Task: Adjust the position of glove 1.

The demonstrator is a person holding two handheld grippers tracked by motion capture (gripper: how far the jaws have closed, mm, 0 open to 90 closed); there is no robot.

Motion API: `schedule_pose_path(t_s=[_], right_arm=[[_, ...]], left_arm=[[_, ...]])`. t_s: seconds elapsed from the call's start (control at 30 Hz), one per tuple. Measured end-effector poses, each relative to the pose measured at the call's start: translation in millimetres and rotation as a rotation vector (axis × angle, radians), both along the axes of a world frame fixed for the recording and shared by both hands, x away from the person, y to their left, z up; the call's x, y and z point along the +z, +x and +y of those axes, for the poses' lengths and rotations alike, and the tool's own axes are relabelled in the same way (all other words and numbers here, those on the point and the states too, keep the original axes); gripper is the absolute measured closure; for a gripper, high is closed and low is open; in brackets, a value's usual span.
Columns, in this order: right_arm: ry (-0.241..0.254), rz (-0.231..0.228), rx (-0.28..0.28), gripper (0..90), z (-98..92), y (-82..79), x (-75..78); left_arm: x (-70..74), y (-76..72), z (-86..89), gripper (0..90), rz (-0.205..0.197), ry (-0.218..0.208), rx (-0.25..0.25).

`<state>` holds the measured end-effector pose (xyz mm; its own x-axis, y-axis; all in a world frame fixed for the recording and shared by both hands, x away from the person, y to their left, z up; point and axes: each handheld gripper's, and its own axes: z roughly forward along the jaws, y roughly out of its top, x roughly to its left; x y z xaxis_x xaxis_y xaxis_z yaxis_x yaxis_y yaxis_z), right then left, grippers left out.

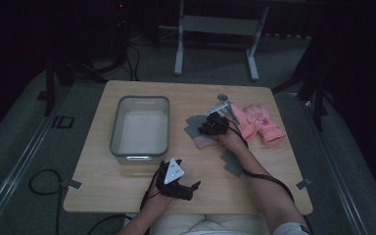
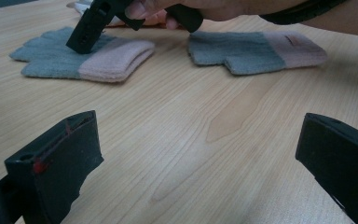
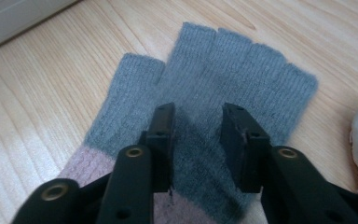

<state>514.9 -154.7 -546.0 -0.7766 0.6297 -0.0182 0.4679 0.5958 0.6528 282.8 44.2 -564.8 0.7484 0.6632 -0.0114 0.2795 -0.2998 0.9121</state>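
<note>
Grey fingerless glove [image 3: 209,98] with a pink cuff lies flat on the wooden table [image 1: 127,191], just right of the clear plastic bin [image 1: 141,128]. Right gripper [image 3: 198,135] is down on the glove's palm area, jaws partway together with a strip of grey knit in the gap between them; tips rest on the fabric, but no pinch or bunching is visible, so not clamped. In the left gripper view the same black tool [image 2: 93,28] stands tilted on that glove [image 2: 81,58], a hand around its grip.

Second grey-and-pink glove [image 2: 256,51] lies flat to the near right of the first, apart from it, partly under the person's right forearm in the high view [image 1: 232,164]. Pair of pink gloves [image 1: 260,122] sits on the far side of the right gripper, right of the grey glove.

Left gripper [image 1: 178,188] is near the table's front edge, below the bin, jaws wide apart over bare wood, holding nothing. Bin looks empty from above.
</note>
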Motion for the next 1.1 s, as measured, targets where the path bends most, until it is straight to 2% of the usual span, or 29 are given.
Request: schedule_pose_path(t_s=[0.1, 0.23, 0.3, 0.37, 0.43, 0.53, 0.6, 0.67, 0.73, 0.77, 0.8, 0.83, 0.9, 0.97, 1.1], right_arm=[[-0.006, 0.008, -0.009, 72.1, 1.2, 0.6, 0.5], [-0.008, 0.014, -0.068, 82.3, 6.4, -3.2, 1.4], [0.008, 0.038, -0.108, 84.6, 8.1, -5.2, 3.8], [0.0, 0.016, -0.144, 85.1, 10.4, -12.1, 10.2], [0.074, 0.039, -0.18, 85.2, 7.5, -20.1, 20.5], [0.129, 0.023, -0.21, 85.1, 4.0, -36.6, 39.0], [0.144, 0.0, -0.221, 85.2, 1.3, -49.2, 49.5], [0.171, 0.007, -0.231, 85.1, -2.6, -61.5, 58.9], [0.216, 0.006, -0.263, 85.2, -8.3, -75.5, 66.5], [0.204, -0.003, -0.269, 85.1, -8.7, -83.1, 69.3], [0.197, -0.022, -0.276, 85.1, -9.6, -90.2, 70.7], [0.203, -0.024, -0.281, 85.1, -11.2, -96.5, 71.2], [0.229, -0.009, -0.305, 85.2, -16.1, -107.6, 69.6], [0.244, 0.019, -0.306, 85.1, -19.4, -118.9, 64.8], [0.202, 0.023, -0.308, 85.1, -19.9, -141.5, 49.9]], left_arm=[[-0.1, -0.1, 0.4, 0.0, 0.001, -0.004, 0.001], [0.0, 0.0, 0.1, 0.0, 0.001, -0.002, -0.003], [-0.1, 0.3, 0.4, 0.0, 0.003, -0.005, -0.002], [0.0, 0.2, 0.7, 0.0, 0.002, -0.006, -0.002], [0.0, 0.2, 0.4, 0.0, 0.002, -0.003, -0.003], [0.0, 0.3, 0.2, 0.0, 0.003, -0.002, -0.002], [0.0, 0.3, 0.5, 0.0, 0.004, -0.006, 0.002], [0.0, 0.3, 0.5, 0.0, 0.002, -0.005, 0.003], [0.2, 0.1, 0.3, 0.0, 0.001, 0.001, 0.001], [0.1, 0.0, 0.2, 0.0, 0.0, 0.001, 0.001], [0.1, 0.0, 0.2, 0.0, -0.001, -0.001, 0.0], [0.0, -0.1, 0.4, 0.0, 0.0, -0.005, 0.002], [0.0, 0.2, 0.9, 0.0, 0.003, -0.008, 0.003], [0.0, 0.3, 1.2, 0.0, 0.002, -0.01, 0.002], [0.0, 0.5, 1.2, 0.0, 0.003, -0.012, -0.001]])
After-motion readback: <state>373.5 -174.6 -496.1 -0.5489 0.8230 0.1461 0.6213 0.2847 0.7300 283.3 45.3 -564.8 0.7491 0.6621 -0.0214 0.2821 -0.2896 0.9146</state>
